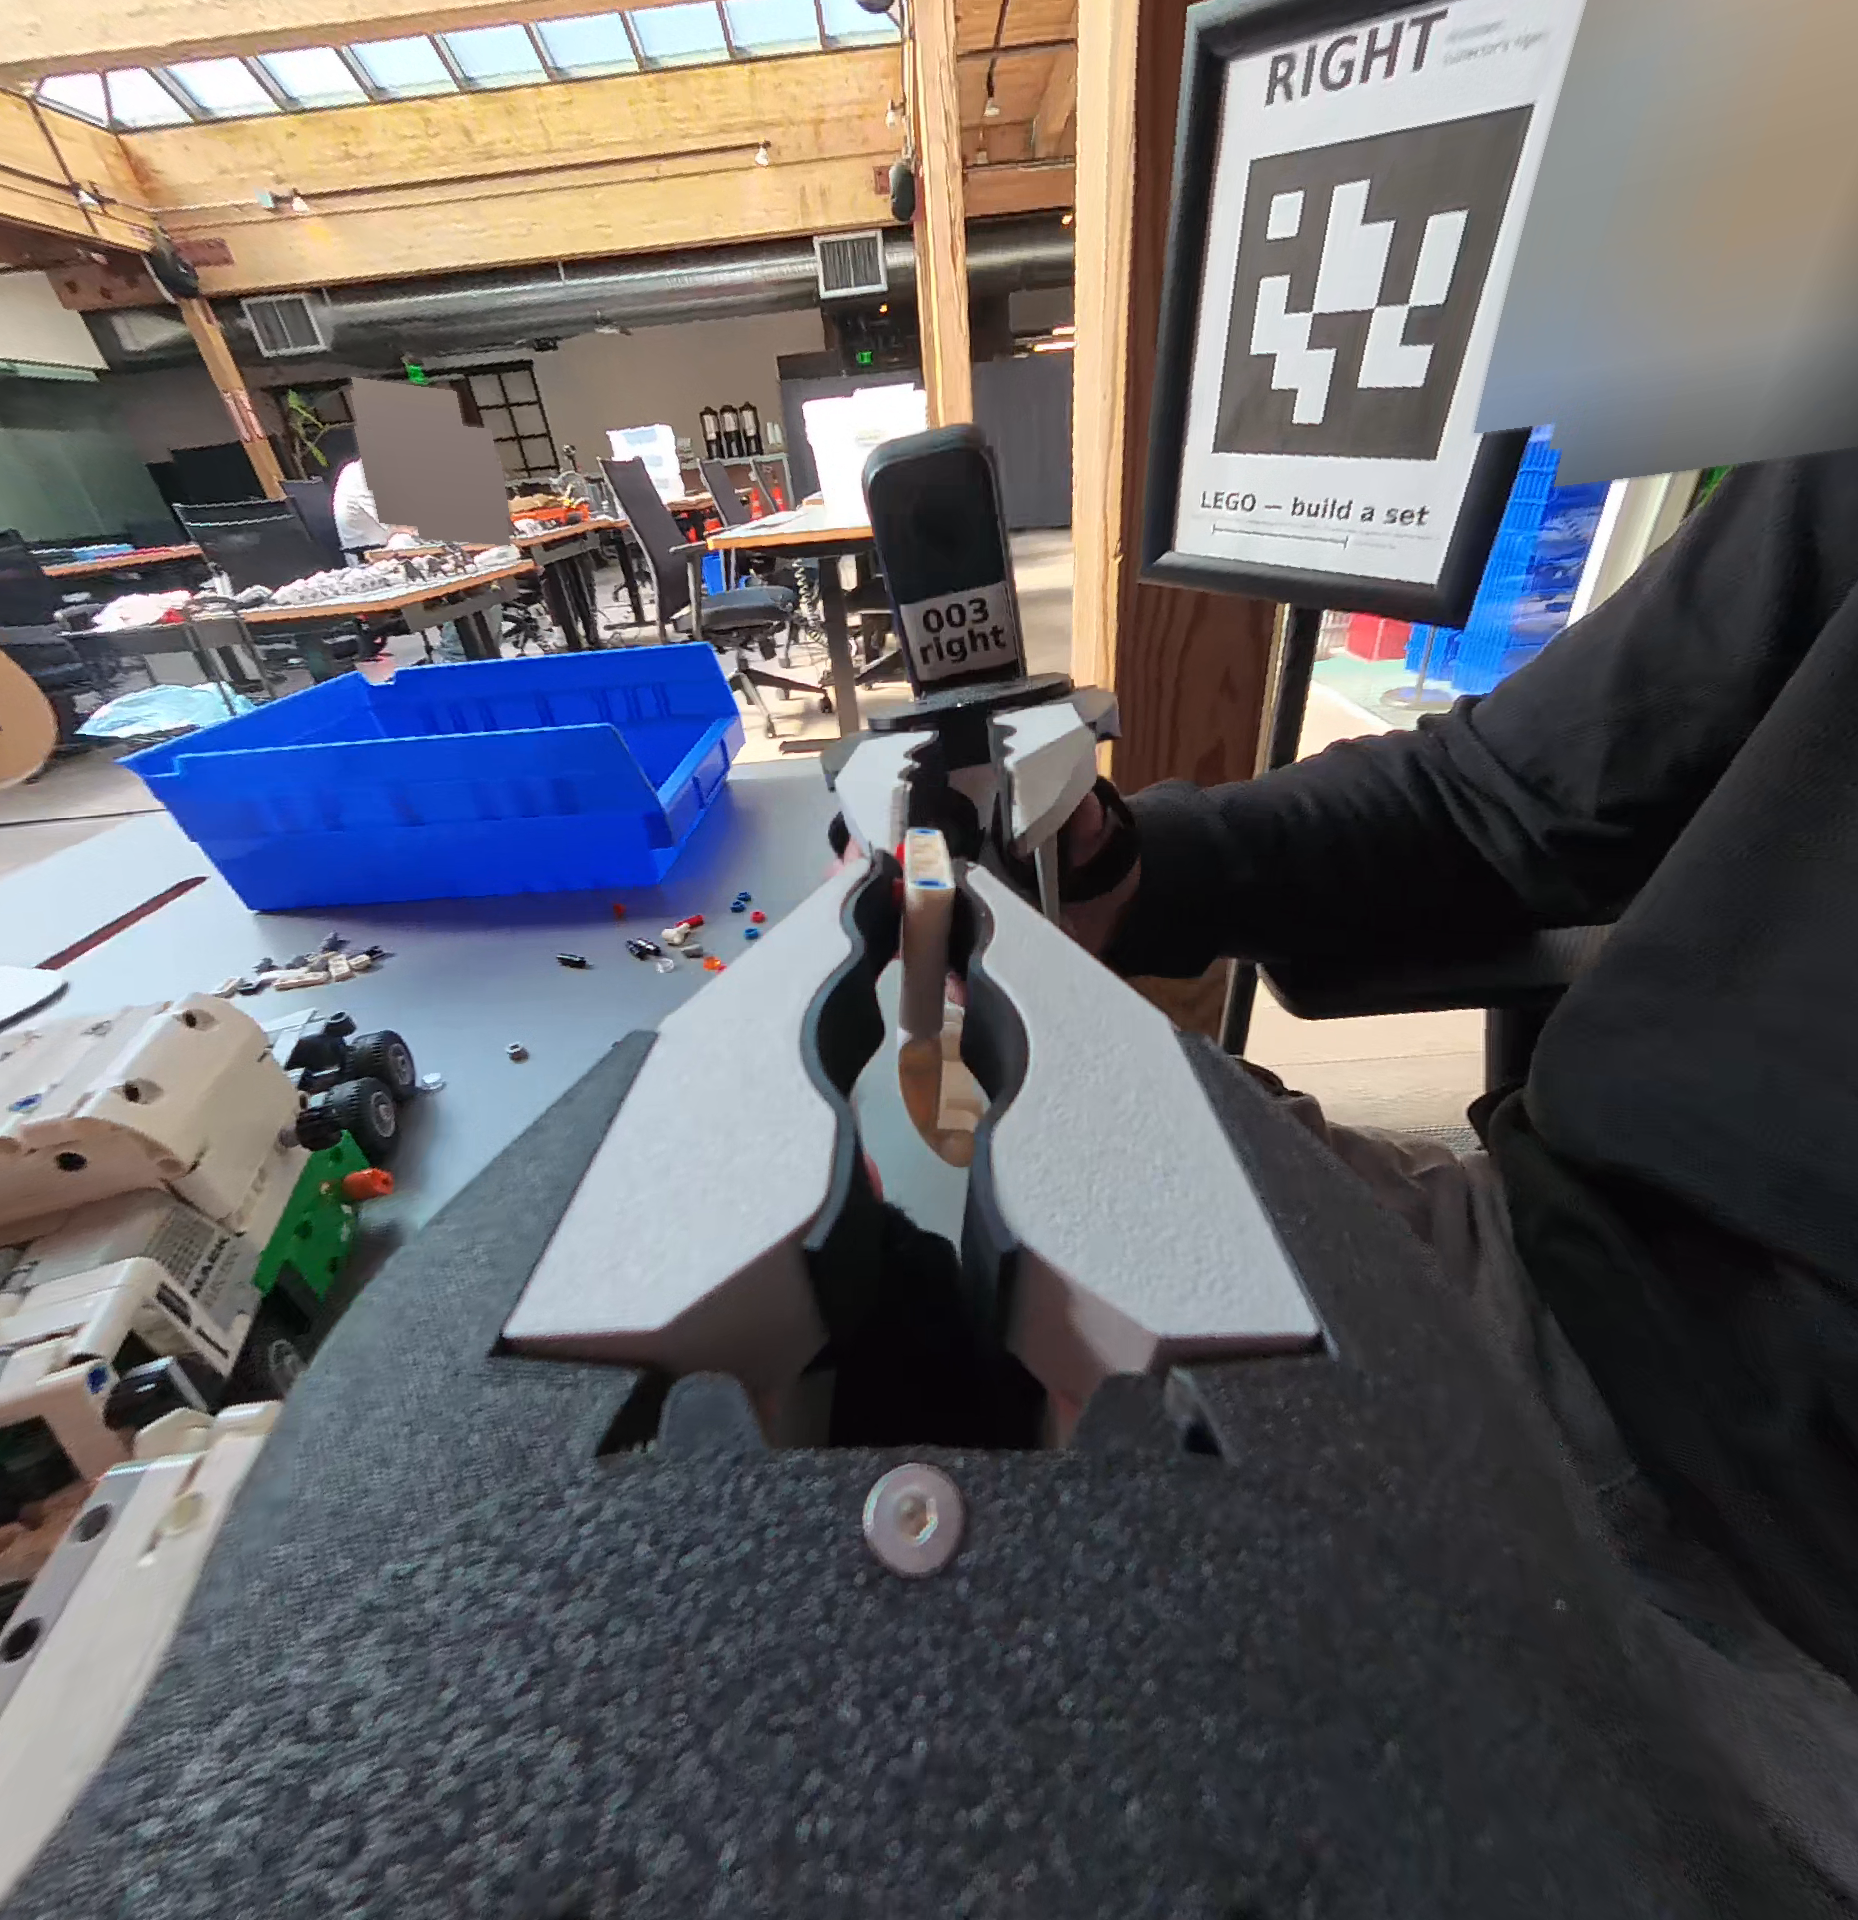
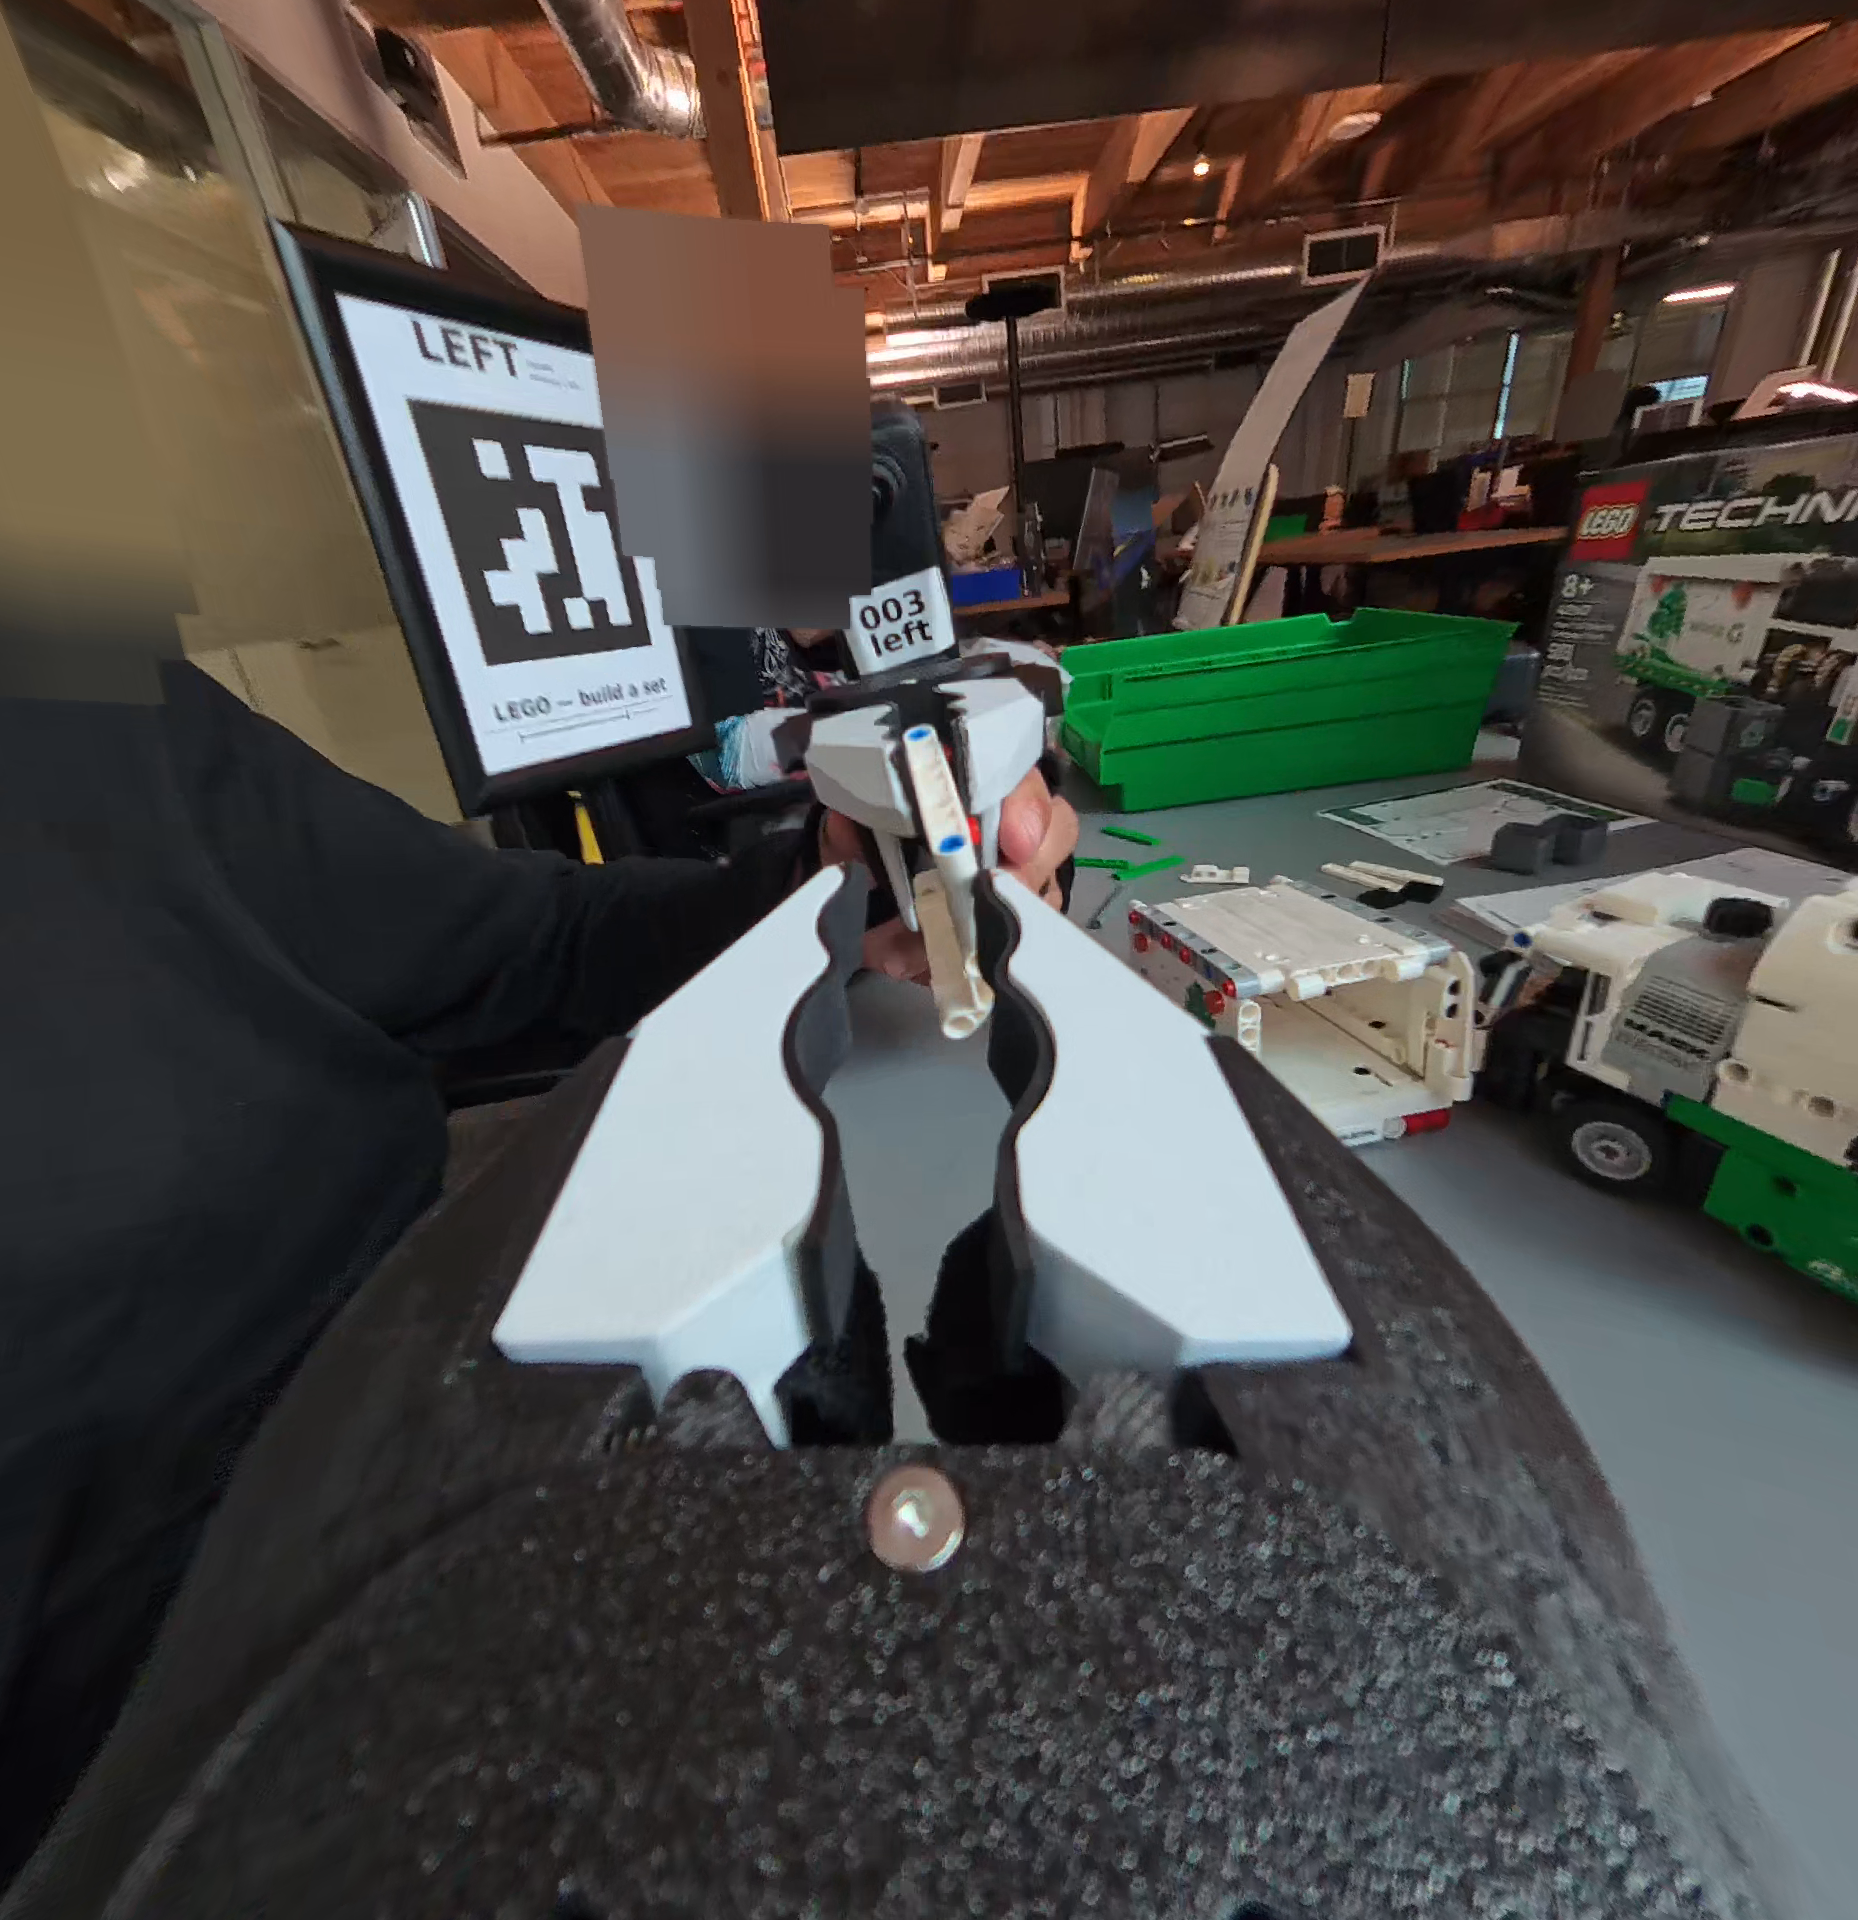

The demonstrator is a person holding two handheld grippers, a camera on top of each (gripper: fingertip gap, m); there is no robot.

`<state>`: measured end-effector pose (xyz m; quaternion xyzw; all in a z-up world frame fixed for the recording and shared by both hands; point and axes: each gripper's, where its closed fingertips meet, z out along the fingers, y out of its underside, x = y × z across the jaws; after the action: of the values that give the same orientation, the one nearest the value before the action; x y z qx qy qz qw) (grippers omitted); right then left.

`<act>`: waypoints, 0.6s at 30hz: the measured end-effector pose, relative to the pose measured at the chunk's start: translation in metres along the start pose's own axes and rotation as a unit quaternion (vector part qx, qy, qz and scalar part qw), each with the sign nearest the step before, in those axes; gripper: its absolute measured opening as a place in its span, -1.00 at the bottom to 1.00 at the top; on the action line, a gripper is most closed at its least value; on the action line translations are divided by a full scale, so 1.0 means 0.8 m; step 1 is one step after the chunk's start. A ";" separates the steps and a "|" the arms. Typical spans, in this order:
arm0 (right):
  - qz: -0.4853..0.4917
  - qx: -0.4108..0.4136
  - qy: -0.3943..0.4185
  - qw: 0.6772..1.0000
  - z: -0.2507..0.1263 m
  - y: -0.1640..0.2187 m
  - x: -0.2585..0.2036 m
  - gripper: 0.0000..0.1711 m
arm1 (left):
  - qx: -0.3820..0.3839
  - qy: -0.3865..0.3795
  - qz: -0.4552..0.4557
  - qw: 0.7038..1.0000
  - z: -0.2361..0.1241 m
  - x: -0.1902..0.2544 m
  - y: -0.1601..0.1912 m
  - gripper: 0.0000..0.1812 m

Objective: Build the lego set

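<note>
My left gripper (image 1: 925,878) is shut on a long white beam (image 1: 925,935) with blue pin ends, held in the air above the grey table (image 1: 551,997). The beam runs back deep between the jaws. My right gripper (image 2: 920,888) faces it tip to tip. Its jaws stand apart around the beam's free end (image 2: 951,935), which lies against the right-hand finger with a gap on the other side. The left gripper also shows head-on in the right wrist view (image 2: 930,790), and the right gripper in the left wrist view (image 1: 956,800).
The white and green truck model (image 2: 1683,1018) and a white box body (image 2: 1309,966) stand on the table. There are also a blue bin (image 1: 437,779), a green bin (image 2: 1278,696), the set's box (image 2: 1725,644), an instruction sheet (image 2: 1465,821) and small loose parts (image 1: 686,935). Less than 4 cm separates the two grippers' tips.
</note>
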<state>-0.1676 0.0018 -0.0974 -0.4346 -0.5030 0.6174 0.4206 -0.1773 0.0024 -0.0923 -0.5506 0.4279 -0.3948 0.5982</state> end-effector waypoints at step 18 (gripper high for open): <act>0.054 0.110 -0.003 0.992 0.029 -0.014 -0.008 -0.93 | 0.102 0.055 -0.103 0.988 -0.008 0.009 -0.034 -0.92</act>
<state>-0.1875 -0.0084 -0.0831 -0.4109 -0.4091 0.6919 0.4301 -0.1810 -0.0090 -0.0656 -0.5053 0.3592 -0.5255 0.5827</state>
